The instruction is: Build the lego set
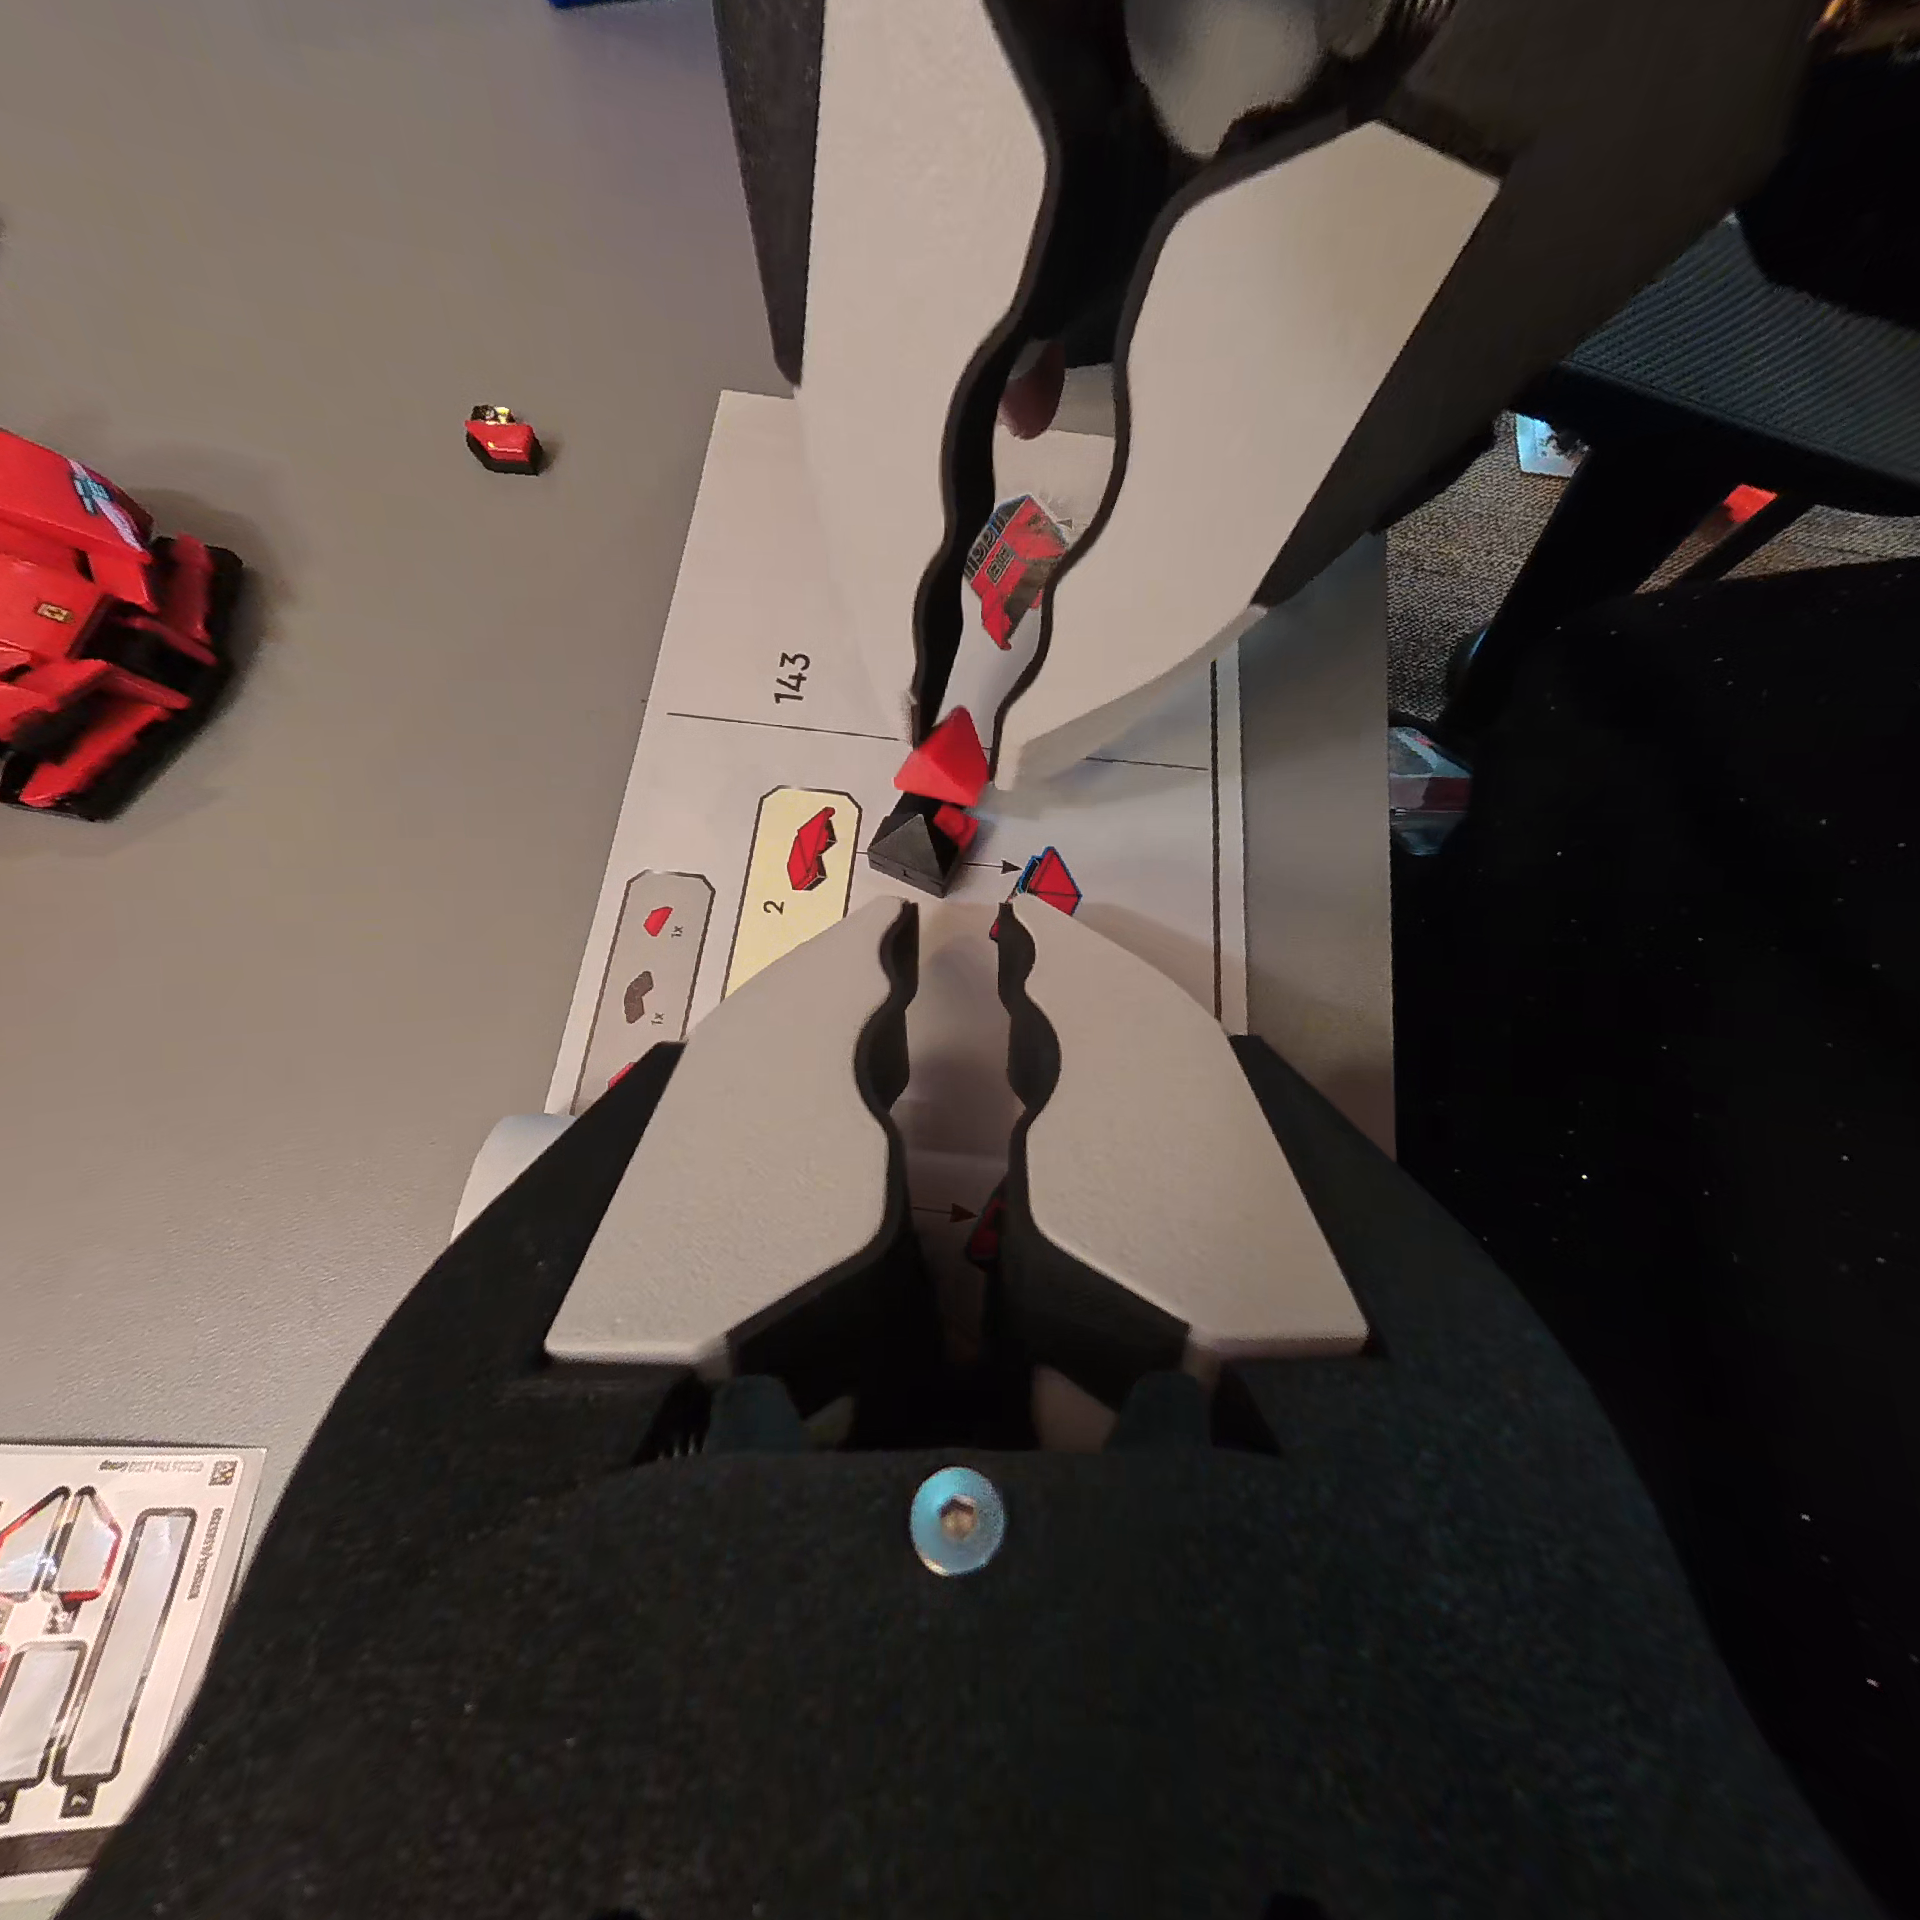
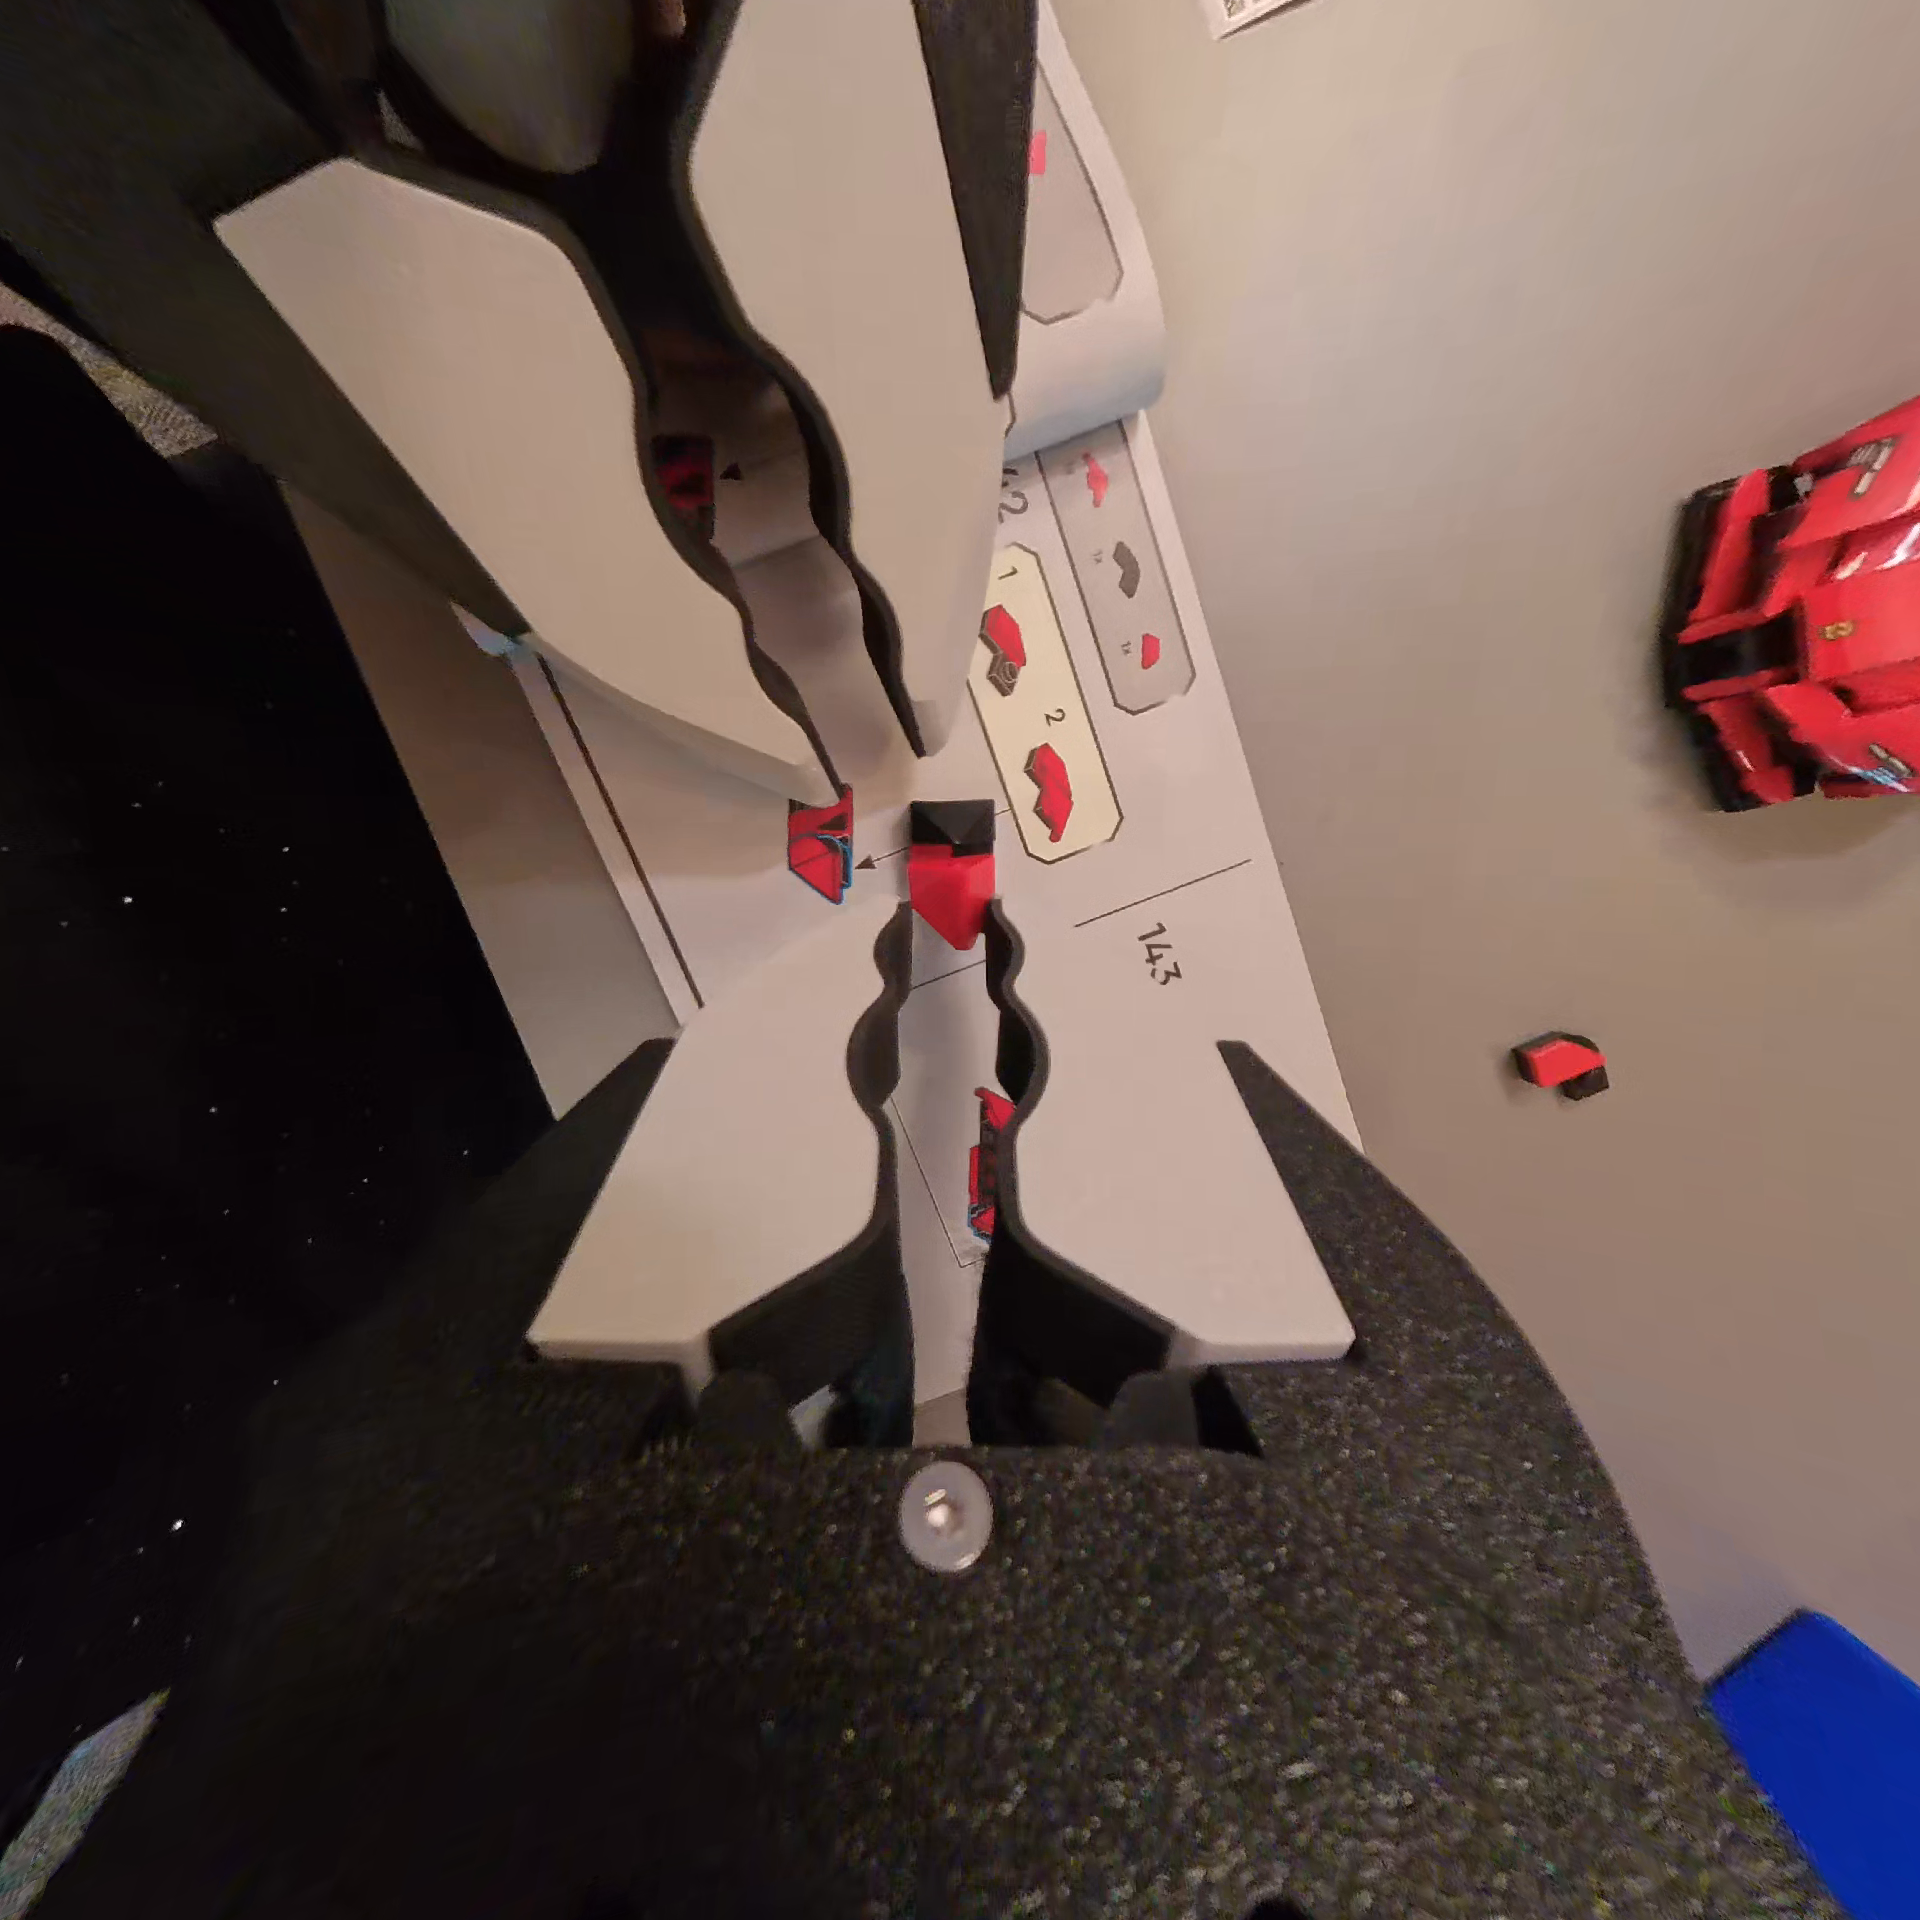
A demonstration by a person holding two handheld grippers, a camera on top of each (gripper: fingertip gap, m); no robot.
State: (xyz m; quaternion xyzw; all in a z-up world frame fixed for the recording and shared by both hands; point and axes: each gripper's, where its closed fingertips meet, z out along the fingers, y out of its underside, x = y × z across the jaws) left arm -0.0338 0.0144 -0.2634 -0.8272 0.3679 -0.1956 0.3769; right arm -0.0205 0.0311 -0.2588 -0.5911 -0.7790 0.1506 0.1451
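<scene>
Grey table [image 1: 312,260] w/ matte top, evenly lit. Dark speckled floor [image 1: 1662,1247] past its edge; black chair [image 1: 1766,343] nearby.

My tongs [image 2: 948,914] are grey and black. The brick [image 2: 948,878] is red, the other brick [image 2: 951,823] black, the table [image 2: 1507,312] grey.

one red car model [image 1: 88,623], three small bricks [image 2: 948,891], one instruction booklet [image 1: 727,582], one sticker sheet [image 1: 104,1621], two claws [image 1: 954,914]
</scene>
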